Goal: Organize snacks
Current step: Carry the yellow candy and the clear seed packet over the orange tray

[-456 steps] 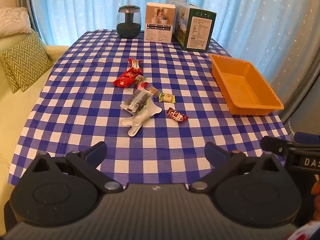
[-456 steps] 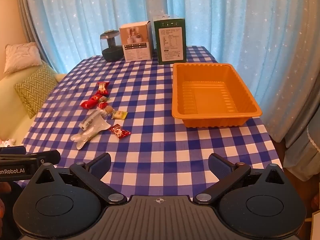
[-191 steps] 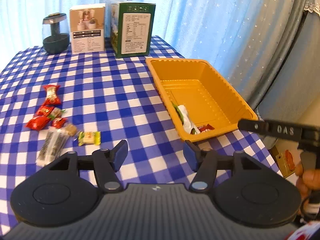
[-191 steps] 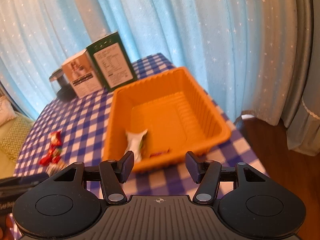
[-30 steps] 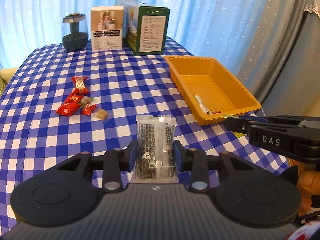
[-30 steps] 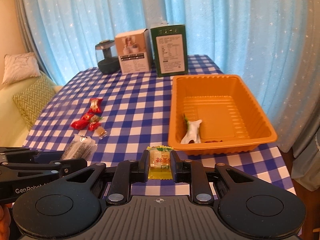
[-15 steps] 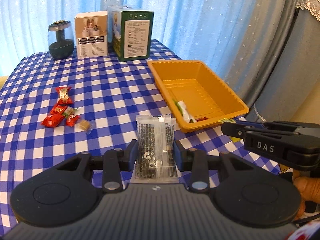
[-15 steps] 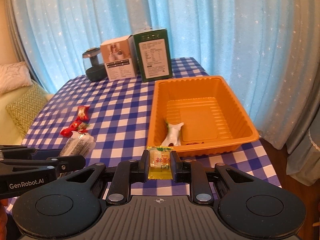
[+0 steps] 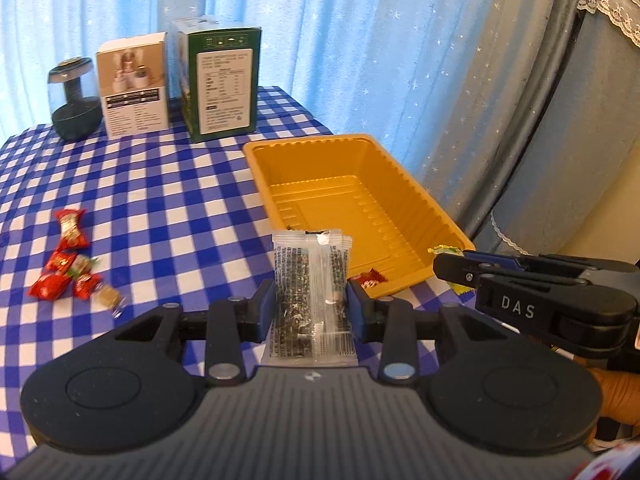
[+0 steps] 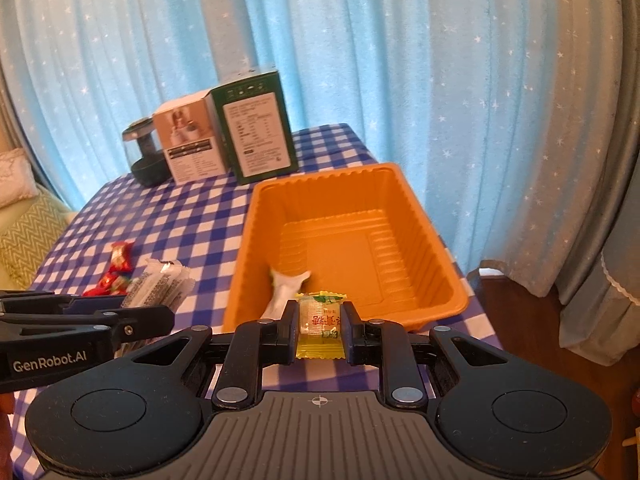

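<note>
My left gripper point(image 9: 311, 306) is shut on a clear packet of dark snack point(image 9: 310, 280), held above the table just before the near end of the orange tray point(image 9: 404, 176). My right gripper point(image 10: 320, 322) is shut on a small yellow candy packet point(image 10: 320, 326), held above the tray's point(image 10: 416, 208) near rim. A white packet point(image 10: 286, 286) and a red candy point(image 9: 370, 278) lie in the tray's near end. Several red candies point(image 9: 64, 268) and a small brown one point(image 9: 108, 300) lie on the checked cloth at left.
A green box point(image 9: 222, 80), a white box point(image 9: 134, 84) and a dark jar point(image 9: 76, 104) stand at the table's far edge. Blue curtains hang behind. The right gripper's side point(image 9: 540, 300) shows at the right of the left wrist view.
Both grippers have moved closer to the tray with their packets still held. The tray now looms larger in both views.
</note>
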